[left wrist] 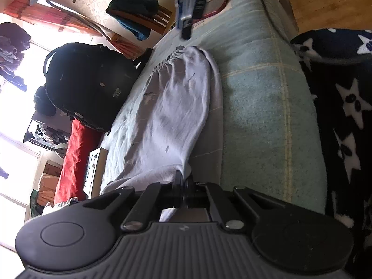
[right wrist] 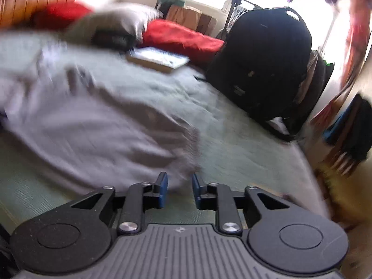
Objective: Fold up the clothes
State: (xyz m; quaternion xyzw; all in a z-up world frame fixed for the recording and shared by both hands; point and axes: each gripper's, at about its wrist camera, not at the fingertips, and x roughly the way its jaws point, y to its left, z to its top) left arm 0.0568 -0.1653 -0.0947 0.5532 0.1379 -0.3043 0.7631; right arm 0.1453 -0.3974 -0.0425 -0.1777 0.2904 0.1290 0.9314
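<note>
The left gripper [left wrist: 182,182] is clamped on one end of the pale trousers [left wrist: 167,107], which lie along the green blanket [left wrist: 255,116]. The right gripper [right wrist: 177,190] stands partly open and empty, just beside the waistband end. Risk: with one end released, a pull from the left would drag the cloth and spoil the fold. Obstructions: a black backpack [right wrist: 262,65], a book [right wrist: 158,58] and a red cushion [right wrist: 183,37] crowd the far edge
</note>
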